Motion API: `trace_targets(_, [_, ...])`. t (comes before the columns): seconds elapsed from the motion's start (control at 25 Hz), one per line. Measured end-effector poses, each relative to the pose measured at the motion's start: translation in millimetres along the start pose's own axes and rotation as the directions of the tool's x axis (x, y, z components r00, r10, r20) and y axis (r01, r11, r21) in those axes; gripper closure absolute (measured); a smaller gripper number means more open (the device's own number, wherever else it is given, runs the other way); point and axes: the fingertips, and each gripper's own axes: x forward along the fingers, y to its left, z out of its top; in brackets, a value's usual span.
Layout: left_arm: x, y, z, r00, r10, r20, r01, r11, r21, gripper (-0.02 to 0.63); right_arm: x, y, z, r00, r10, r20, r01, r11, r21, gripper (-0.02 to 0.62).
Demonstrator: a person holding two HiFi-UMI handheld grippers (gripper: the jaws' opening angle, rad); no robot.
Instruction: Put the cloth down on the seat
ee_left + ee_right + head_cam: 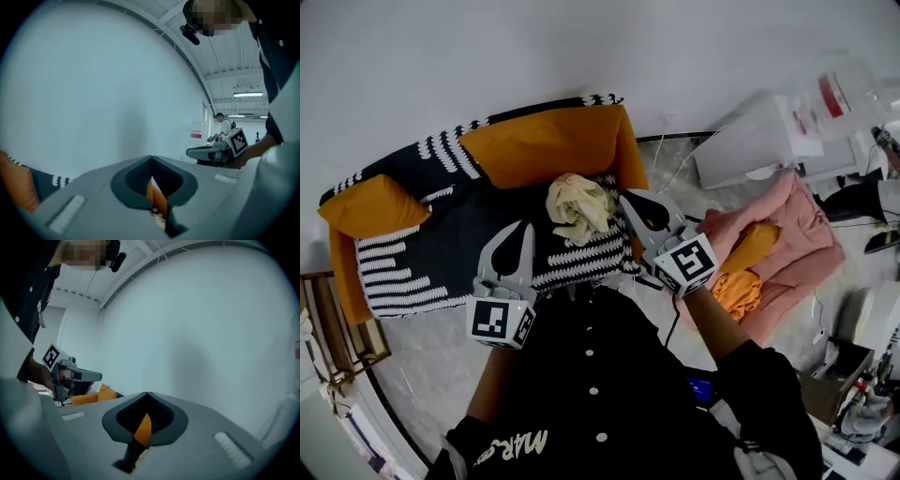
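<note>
**A:** Item one, the cloth (578, 208): where is it lying?

**B:** It is lying crumpled, cream-coloured, on the seat (478, 223). It is resting where the black-and-white striped cover meets the orange back cushion (548, 145), toward the seat's right end. Nothing is holding it.

**A:** And the jaws either side of it?

**B:** The left gripper (526, 226) is hovering over the striped cover, just left of the cloth and apart from it. Its jaws are closed tip to tip, and only a sliver of orange is showing through the gap behind the tips. The right gripper (625, 197) is pointing in from the other side, its tips just beside the cloth's right edge. Its jaws are likewise pressed together with nothing between them. Each gripper is carrying its marker cube (499, 322) at the rear, near the person's hands.

**A:** And around the seat?

**B:** A second orange cushion (370, 206) is sitting at the far left end. A heap of pink fabric (797, 234) is lying on the floor to the right, well apart from the cloth. A plain white wall (581, 47) is standing behind the seat.
</note>
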Motion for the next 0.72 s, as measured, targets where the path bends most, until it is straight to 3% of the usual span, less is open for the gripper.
trace_targets(0.44, [-3.2, 4.2, 24.3, 0.998, -0.008, 0.055, 0.005, 0.999, 0.044, 0.603, -37.7, -16.1, 40.9, 0.988, -0.103, 0.116, 0.101, 0.995, 0.028, 0.568])
trace_targets(0.72, [-5.4, 9.0, 40.0, 0.995, -0.007, 0.097, 0.000, 0.998, 0.070, 0.603, -66.5, -29.7, 70.4, 0.955, -0.207, 0.210, 0.200, 0.978, 0.053, 0.571])
